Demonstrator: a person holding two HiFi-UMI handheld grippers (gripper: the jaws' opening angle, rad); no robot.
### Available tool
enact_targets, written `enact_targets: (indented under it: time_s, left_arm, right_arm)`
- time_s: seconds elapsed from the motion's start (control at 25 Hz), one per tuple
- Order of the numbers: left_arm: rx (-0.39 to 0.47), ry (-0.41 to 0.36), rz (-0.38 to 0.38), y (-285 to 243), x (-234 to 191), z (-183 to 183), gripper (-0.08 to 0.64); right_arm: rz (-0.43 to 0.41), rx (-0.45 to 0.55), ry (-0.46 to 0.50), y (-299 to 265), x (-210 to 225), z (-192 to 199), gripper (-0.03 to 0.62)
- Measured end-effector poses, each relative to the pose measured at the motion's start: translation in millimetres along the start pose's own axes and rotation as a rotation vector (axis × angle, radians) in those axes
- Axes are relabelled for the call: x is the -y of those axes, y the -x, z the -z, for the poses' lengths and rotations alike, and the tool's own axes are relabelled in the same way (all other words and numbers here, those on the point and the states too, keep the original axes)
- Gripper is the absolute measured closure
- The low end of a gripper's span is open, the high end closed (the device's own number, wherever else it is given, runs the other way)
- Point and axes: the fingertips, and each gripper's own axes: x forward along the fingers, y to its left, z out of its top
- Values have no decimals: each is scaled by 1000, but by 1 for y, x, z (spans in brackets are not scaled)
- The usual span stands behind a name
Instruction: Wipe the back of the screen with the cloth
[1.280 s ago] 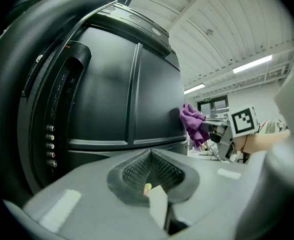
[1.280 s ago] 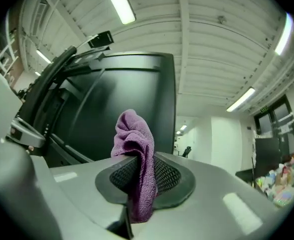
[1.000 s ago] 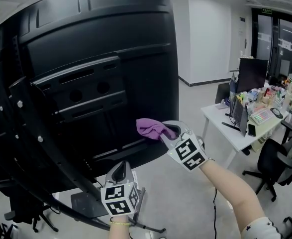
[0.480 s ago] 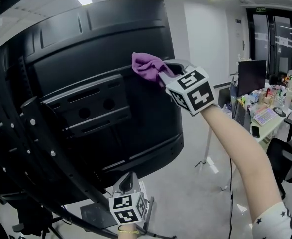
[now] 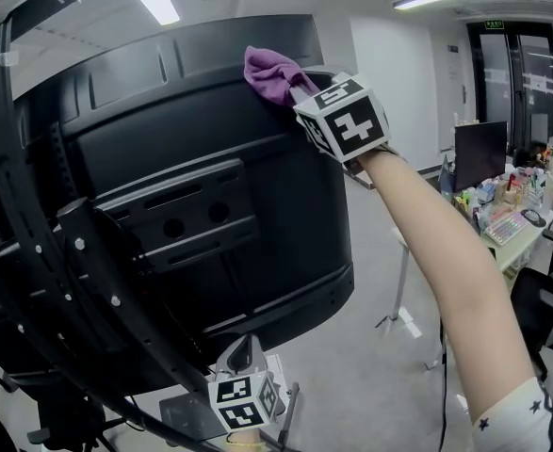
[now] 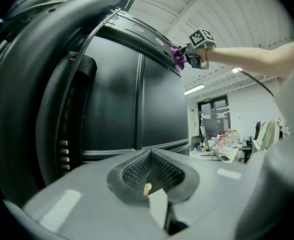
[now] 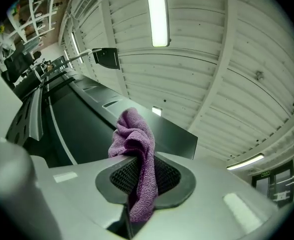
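The right hand-held gripper (image 5: 298, 86) pinches the cloth (image 5: 269, 70) at the screen's (image 5: 191, 215) 1 o'clock, while only its own view shows the left hand-held gripper (image 6: 150, 183) pressed together.

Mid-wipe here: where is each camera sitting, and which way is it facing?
Head view: on the person's head, facing the screen's back; shows the left gripper, right gripper and right forearm.
Left gripper view: on the left gripper, low, looking up the screen past its shut fingers.
Right gripper view: on the right gripper at the screen's top edge, facing the ceiling over the clamped cloth.
Shared: all three show the cloth.
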Motion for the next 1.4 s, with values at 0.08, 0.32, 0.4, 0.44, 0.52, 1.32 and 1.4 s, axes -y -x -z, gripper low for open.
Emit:
enact_targets:
  time_s: [0.08, 0.32, 0.4, 0.44, 0.52, 1.32, 1.4]
  left_arm:
    - [7, -3, -4, 4, 0, -3, 552]
    - [41, -1, 5, 21, 13, -10, 552]
    - [51, -1, 8, 29, 16, -10, 552]
    - [53, -1, 9, 33, 17, -8, 552]
    - [51, 1, 10, 41, 21, -2, 552]
    - [-35, 22, -2, 134, 62, 63, 552]
    - [-36, 18, -5, 143, 64, 64, 552]
  right_arm:
    - [-1, 26, -19, 13, -5, 0, 538]
    - [-23, 70, -172, 91, -46, 50, 538]
    - [-36, 50, -245, 123, -74, 84, 539]
    - [-43, 33, -284, 140, -90, 103, 539]
    - [-55, -15, -355, 176, -123, 141, 540]
    - [-177, -299, -659, 383, -290, 236, 545]
    - [-184, -296, -661, 391, -291, 230, 545]
